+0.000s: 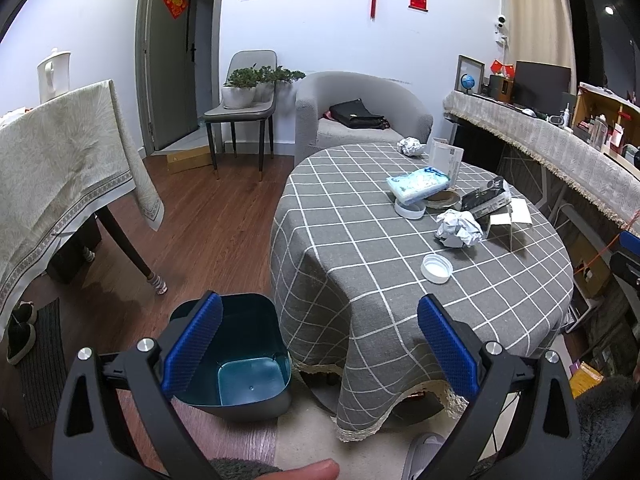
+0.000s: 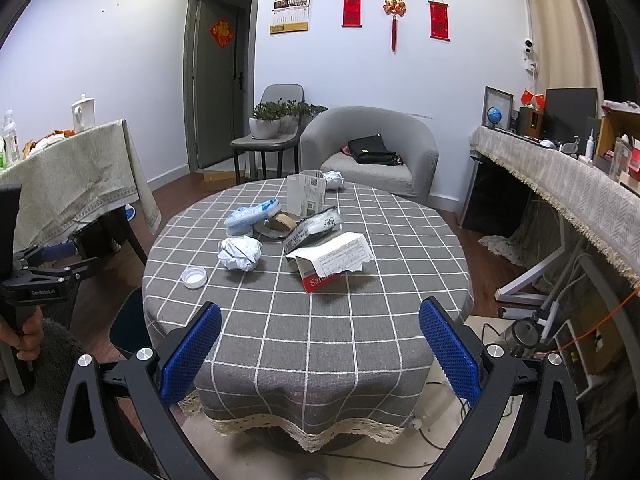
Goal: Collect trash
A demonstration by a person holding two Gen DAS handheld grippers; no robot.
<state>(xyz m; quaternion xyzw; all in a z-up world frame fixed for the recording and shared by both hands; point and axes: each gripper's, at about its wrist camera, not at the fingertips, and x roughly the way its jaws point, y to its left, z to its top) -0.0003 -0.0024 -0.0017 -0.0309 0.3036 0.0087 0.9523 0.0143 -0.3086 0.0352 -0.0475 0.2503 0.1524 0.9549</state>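
Fingers on both grippers gape wide, empty. Nothing collected yet: crumpled paper ball and bottle cap sit on the desk; blue bin waits below. Next, reach and pinch the ball.

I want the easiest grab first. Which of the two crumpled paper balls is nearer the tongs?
The crumpled paper ball beside the white lid; the other ball lies at the far edge, behind the upright carton.

**Cloth, paper, plastic, metal**

Between your right fingers lies a matt woven tablecloth with a lace hem. Beyond them sits crumpled paper and a smooth plastic lid. By your left finger's dimpled blue pad, the bin looks glossy inside.
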